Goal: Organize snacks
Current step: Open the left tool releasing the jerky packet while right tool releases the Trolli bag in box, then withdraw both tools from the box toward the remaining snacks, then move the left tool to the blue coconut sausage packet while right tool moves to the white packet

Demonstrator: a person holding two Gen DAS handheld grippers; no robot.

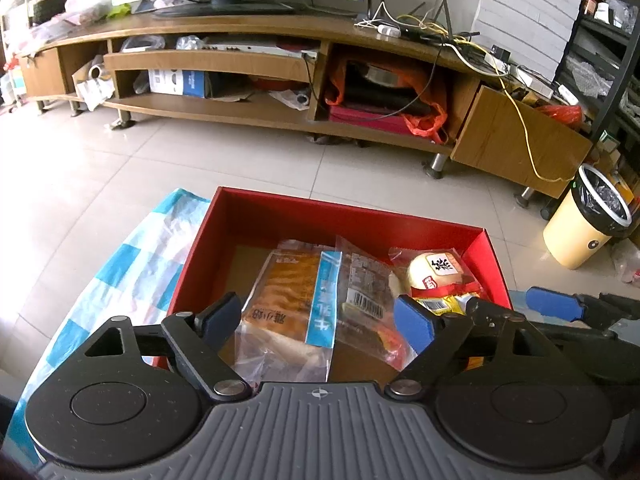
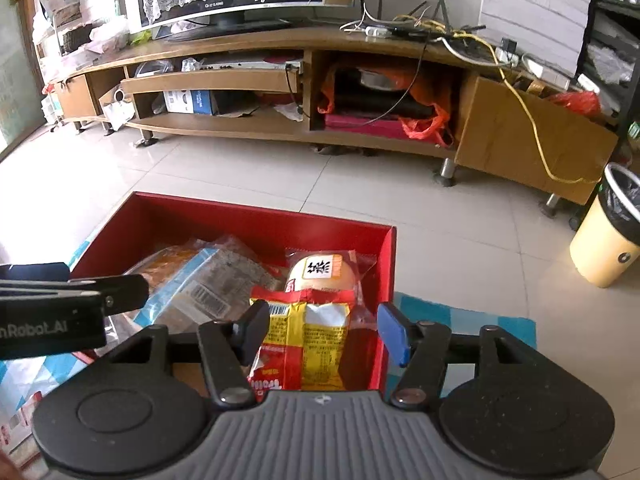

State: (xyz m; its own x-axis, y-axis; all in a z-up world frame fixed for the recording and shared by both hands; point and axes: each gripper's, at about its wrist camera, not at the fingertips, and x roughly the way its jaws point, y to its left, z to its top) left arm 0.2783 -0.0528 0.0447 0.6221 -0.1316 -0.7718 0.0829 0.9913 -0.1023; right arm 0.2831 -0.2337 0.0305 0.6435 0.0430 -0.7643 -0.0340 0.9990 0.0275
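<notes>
A red cardboard box [image 1: 256, 216] [image 2: 240, 216] sits on a blue-and-white checked cloth [image 1: 132, 264] and holds several snack packets. An orange bread packet with a blue stripe [image 1: 288, 300] lies at its left, a clear barcode packet [image 1: 366, 292] in the middle, a round yellow bun [image 1: 434, 270] [image 2: 322, 272] at the right. A red-and-yellow snack bag [image 2: 304, 340] lies in front of the bun. My left gripper [image 1: 318, 316] is open above the bread packet. My right gripper [image 2: 320, 330] is open, its fingers on either side of the red-and-yellow bag, not touching it.
A long wooden TV stand [image 1: 280, 116] with cluttered shelves runs across the back. A cream bin with a black liner [image 1: 588, 220] [image 2: 608, 240] stands on the tiled floor at the right. Black shelving [image 1: 612, 40] is at the far right.
</notes>
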